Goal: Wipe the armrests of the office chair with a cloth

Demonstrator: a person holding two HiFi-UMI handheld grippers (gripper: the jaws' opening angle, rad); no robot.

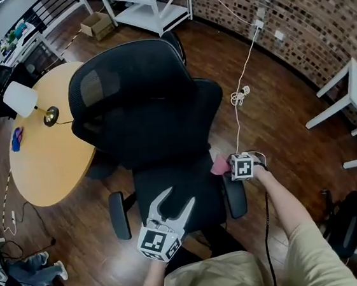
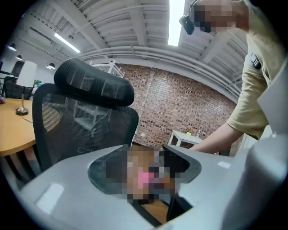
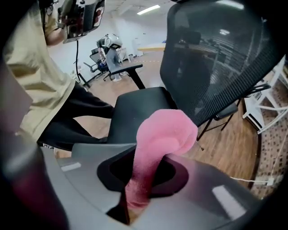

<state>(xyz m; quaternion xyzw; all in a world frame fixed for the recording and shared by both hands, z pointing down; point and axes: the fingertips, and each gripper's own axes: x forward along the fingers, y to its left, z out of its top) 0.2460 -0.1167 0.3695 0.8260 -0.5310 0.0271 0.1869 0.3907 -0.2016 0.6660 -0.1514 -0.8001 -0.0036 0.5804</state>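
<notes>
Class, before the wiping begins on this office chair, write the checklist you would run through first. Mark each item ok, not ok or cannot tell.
1. Cloth gripped: the right tongs are shut on the pink cloth: ok.
2. Cloth free for wiping: a fold bulges out beyond the tongs: ok.
3. Cloth touching the armrest on the person's right: it hangs close by the armrest's far end, but contact is unclear: cannot tell.
4. Left tongs out of the way: open, empty, over the seat: ok.
5. Armrest on the person's left reachable: nothing lies on it: ok.
</notes>
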